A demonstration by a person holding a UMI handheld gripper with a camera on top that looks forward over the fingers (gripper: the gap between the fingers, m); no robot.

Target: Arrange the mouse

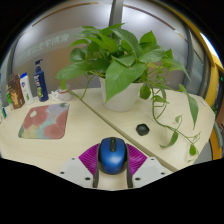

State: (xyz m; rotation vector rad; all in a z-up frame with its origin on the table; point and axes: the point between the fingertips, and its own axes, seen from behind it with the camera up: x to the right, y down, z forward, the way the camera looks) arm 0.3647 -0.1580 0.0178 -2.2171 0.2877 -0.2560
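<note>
A blue mouse point(112, 156) with a dark scroll wheel sits between my two fingers, whose magenta pads point(91, 157) flank it on both sides. My gripper point(112, 150) is shut on the mouse, both fingers pressing its sides, over the near edge of the pale table point(90, 135). A mouse mat point(44, 121) with a pink and pale pattern lies on the table ahead and to the left, apart from the mouse.
A leafy plant in a white pot point(122, 92) stands straight ahead, its vines trailing to the right point(185, 125). A small black object point(143, 129) lies just ahead on the right. Bottles and boxes point(30, 85) stand beyond the mat at the left.
</note>
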